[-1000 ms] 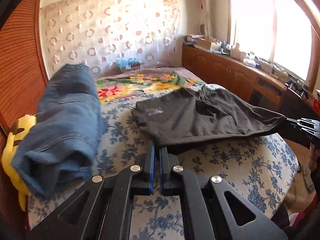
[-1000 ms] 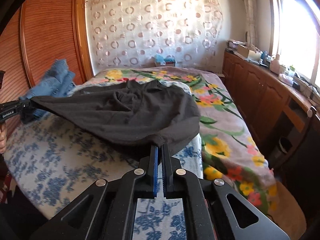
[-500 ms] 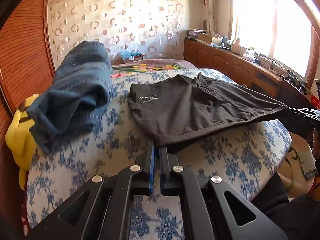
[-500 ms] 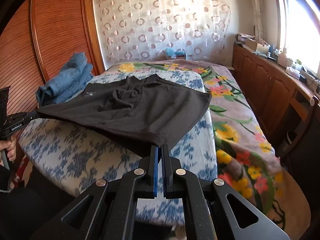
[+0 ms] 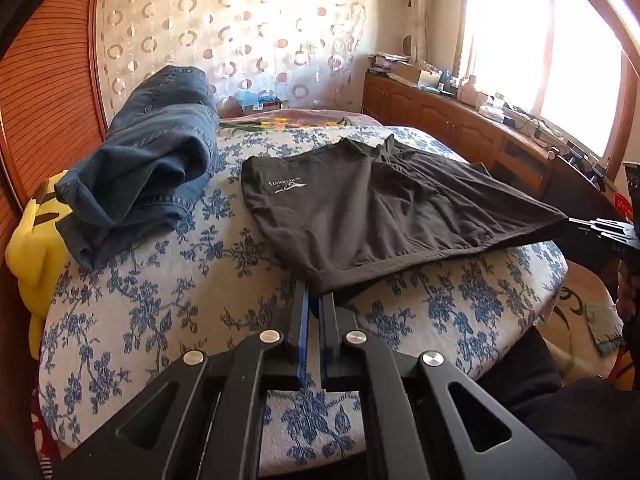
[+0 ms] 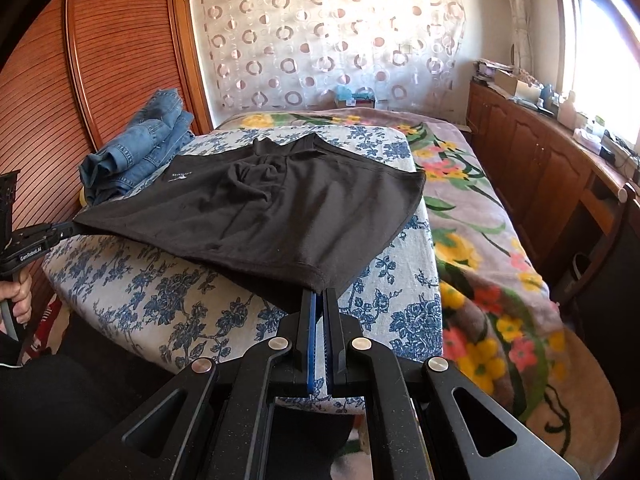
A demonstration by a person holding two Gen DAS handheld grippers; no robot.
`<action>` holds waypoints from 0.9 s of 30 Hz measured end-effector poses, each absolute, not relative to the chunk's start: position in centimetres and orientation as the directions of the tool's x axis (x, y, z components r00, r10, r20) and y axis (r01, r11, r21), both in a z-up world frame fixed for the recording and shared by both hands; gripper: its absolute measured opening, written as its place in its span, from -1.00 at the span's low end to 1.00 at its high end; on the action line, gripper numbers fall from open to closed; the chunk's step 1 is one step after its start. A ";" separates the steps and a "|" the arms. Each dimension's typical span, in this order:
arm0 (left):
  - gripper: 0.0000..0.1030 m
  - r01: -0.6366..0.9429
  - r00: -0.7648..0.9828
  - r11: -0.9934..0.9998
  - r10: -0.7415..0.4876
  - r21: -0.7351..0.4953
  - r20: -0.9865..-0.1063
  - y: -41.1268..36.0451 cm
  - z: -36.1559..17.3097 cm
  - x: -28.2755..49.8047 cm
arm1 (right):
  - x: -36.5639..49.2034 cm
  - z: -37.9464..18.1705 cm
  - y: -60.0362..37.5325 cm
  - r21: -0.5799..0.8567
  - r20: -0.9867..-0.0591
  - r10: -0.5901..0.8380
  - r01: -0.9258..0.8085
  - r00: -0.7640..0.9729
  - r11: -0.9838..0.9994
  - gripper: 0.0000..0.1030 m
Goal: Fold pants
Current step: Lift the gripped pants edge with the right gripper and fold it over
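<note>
Black shorts (image 5: 360,208) (image 6: 264,208) with a small white logo lie spread on a blue-flowered board (image 5: 180,300) (image 6: 192,300), their near hem stretched taut between both grippers. My left gripper (image 5: 314,294) is shut on the near left corner of the hem. At the other near corner my right gripper (image 6: 320,290) is shut on the cloth. Each gripper shows in the other's view, the right gripper (image 5: 600,228) at the right edge and the left gripper (image 6: 40,236) at the left edge, with a hand (image 6: 18,292) below it.
Folded blue jeans (image 5: 148,168) (image 6: 136,156) sit at the board's far left, with a yellow plush toy (image 5: 36,240) beside them. A flowered bedspread (image 6: 480,240) lies to the right, wooden cabinets (image 6: 540,168) along the window wall and a slatted wooden door (image 6: 80,80) on the left.
Both grippers have drawn the shorts back toward the near edge and lowered them. The cloth hung lifted and bulging before; it now lies flatter on the board.
</note>
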State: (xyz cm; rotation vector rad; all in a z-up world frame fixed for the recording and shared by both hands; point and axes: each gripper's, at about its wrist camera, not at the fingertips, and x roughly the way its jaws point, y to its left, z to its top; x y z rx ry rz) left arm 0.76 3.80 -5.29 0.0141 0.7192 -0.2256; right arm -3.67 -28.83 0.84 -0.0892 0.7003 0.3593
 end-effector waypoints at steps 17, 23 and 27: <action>-0.04 0.185 0.747 0.979 -0.195 -0.082 -0.636 4.9 -5.1 0.1 | -2.9 0.2 -28.7 0.042 -0.623 0.284 -0.332 0.729 0.942 -0.94; 0.57 0.184 0.750 0.980 -0.191 -0.077 -0.633 4.8 -5.4 1.3 | -2.4 0.4 -27.5 0.042 -0.604 0.304 -0.351 0.737 0.935 -0.94; 0.61 0.188 0.729 0.980 -0.189 -0.073 -0.658 4.5 -6.3 2.5 | -1.8 0.5 -26.2 0.036 -0.595 0.324 -0.378 0.736 0.925 -0.94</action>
